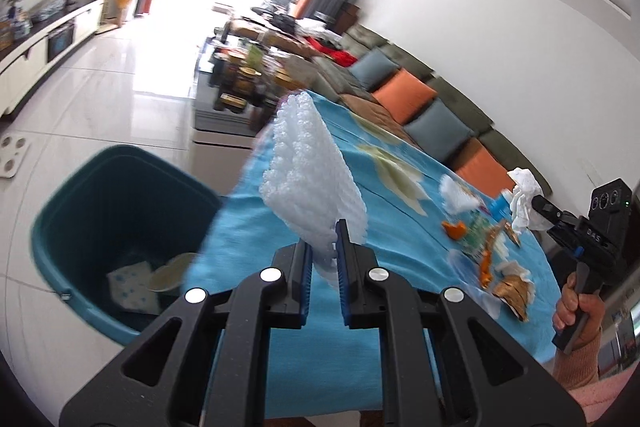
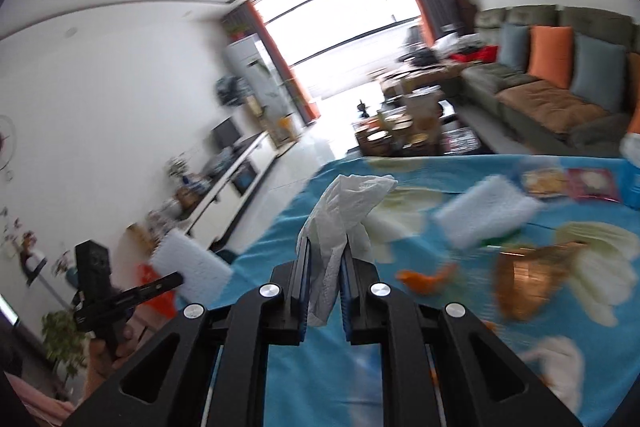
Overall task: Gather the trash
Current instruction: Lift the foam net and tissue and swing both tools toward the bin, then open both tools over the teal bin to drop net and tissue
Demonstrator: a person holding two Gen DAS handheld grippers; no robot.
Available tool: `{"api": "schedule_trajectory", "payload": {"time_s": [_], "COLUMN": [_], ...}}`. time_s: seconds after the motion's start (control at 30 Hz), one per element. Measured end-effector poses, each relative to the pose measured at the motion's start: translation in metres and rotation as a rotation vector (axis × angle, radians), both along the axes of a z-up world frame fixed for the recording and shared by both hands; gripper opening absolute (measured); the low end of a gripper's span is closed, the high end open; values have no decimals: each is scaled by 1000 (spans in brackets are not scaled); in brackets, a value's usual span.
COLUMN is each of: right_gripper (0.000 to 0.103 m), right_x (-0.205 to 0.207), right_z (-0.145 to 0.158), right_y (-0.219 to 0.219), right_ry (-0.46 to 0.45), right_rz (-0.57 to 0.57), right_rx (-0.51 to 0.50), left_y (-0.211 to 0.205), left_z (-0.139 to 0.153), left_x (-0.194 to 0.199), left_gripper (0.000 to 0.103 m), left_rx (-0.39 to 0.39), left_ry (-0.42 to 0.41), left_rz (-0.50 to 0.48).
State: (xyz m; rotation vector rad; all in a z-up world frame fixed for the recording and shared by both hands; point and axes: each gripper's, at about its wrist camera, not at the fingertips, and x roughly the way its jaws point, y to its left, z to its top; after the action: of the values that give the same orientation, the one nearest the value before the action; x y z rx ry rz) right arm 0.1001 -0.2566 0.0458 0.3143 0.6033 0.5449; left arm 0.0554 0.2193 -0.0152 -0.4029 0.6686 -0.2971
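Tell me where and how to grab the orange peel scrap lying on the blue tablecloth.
Grip the orange peel across its narrow curled body, coming straight down from above. It lies low on the tablecloth with raised, curled edges, so jaws set crosswise over its narrow width should catch it. Both grippers look full now; free one first.
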Motion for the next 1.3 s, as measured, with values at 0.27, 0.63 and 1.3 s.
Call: {"api": "schedule_trajectory", "payload": {"time_s": [0.27,0.63,1.3], "right_gripper": [12,14,34], "right_x": [37,62,80], "right_z": [-6,-22,-63], "right_y": [118,237,331], "right_ry": [23,51,152], "right_rz": [264,468,528], "right_rx": [-42,-125,-264], "left_y": [65,124,129], "left_z": [-6,-38,-105], "left_x": [-8,-4,41], "left_gripper": [12,12,27], "left_rx": [29,31,35], "left_ry": [22,116,279], "left_rz": [161,277,334]}}
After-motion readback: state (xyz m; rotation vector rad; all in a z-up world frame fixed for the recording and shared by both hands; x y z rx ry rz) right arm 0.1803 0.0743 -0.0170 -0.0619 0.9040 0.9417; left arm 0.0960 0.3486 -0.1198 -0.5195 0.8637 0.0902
